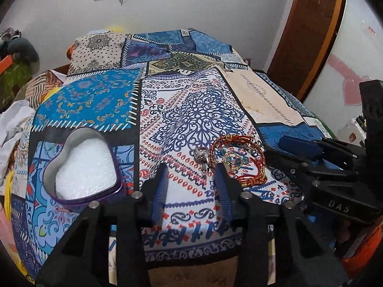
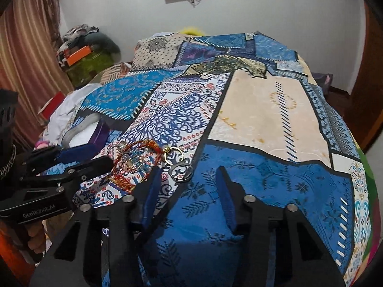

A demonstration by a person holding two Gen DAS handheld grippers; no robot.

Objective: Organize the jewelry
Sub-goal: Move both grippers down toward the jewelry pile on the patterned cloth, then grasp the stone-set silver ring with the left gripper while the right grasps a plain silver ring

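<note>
Two tongs flank jewelry pile, jaws parted, empty.

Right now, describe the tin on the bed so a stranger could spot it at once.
On the patchwork bedspread, look left of the jewelry pile. The tin sits there open, lined in white. It alone is heart-shaped, with a purple rim.

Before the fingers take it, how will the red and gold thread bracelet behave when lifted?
The red and gold thread bracelet looks like braided cord, so it is probably floppy and light. It lies tangled with the blue-stone jewelry, so that may come up too. On the soft bedspread it should not roll.
</note>
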